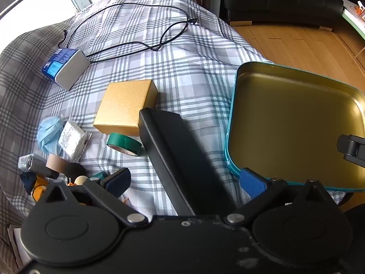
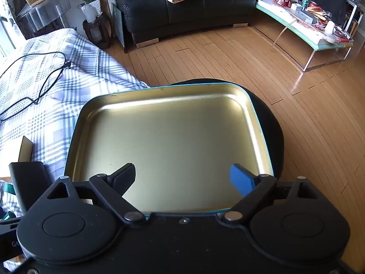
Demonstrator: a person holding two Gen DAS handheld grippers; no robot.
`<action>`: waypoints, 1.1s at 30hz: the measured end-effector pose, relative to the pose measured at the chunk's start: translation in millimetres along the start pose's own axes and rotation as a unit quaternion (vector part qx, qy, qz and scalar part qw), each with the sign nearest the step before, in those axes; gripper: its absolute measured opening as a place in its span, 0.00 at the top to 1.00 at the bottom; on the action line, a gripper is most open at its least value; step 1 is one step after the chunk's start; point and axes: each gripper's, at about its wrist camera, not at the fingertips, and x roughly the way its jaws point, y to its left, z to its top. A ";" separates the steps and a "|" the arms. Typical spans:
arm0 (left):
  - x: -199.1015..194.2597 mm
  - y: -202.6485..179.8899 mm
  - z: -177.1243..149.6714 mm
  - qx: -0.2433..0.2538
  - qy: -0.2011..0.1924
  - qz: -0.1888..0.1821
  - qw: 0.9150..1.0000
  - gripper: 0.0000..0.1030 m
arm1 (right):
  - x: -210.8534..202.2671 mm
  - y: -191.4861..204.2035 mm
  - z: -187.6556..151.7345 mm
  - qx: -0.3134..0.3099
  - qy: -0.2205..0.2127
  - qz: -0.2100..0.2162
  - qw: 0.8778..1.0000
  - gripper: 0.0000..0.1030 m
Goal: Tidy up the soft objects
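- Since my job is sorting the soft things, I pick the blue face mask (image 1: pixel 49 134) at the lower left of the left wrist view as the first candidate; it lies crumpled on the checked bedspread (image 1: pixel 182 52), touching a white foil packet (image 1: pixel 71 140).
- I judge the mask very light and limp, so it should bunch up when pinched; I would take it by the thick fold in its middle rather than by a thin ear loop, which could slip out.
- My left tongs (image 1: pixel 183 183) are spread wide with nothing between them, hanging over the bed at the bottom of that view.
- My right tongs (image 2: pixel 182 178) are likewise spread and empty, poised over the teal tin tray (image 2: pixel 262 137), which holds nothing and fills the middle of the right wrist view.
- A long black case (image 1: pixel 180 157) lies between the mask and the tray, so a straight carry would have to clear it.
- Just beside the mask sit a green tape roll (image 1: pixel 124 143), a tan tape roll (image 1: pixel 56 163) and a grey cylinder (image 1: pixel 40 167); these look stiff, and I would leave them.
- A gold box (image 1: pixel 126 107) stands centre, and a black cable (image 1: pixel 136 22) loops across the upper bedspread, well apart from the mask.
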 end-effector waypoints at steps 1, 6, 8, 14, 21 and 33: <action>0.1 -0.3 0.0 0.001 0.002 -0.001 1.000 0.01 | -0.3 0.5 -0.1 -0.001 -0.003 -0.007 1.000 0.16; -0.7 -3.1 0.0 0.003 0.002 -0.001 1.000 0.01 | -0.8 2.3 -1.2 0.002 -0.002 -0.010 1.000 0.16; 2.0 -1.7 -2.8 0.002 0.002 -0.002 1.000 0.01 | -1.4 3.4 -2.1 0.004 -0.002 -0.011 1.000 0.16; 1.8 0.1 -0.9 -0.004 0.003 -0.008 1.000 0.01 | 1.8 2.8 -0.7 -0.002 0.001 -0.004 1.000 0.16; 2.1 0.6 -1.4 -0.005 0.003 -0.009 1.000 0.01 | 0.7 1.6 -0.4 -0.003 0.001 -0.003 1.000 0.16; 3.2 1.1 -2.4 -0.006 0.004 -0.012 1.000 0.01 | 1.6 3.1 -1.1 -0.003 0.001 -0.002 1.000 0.16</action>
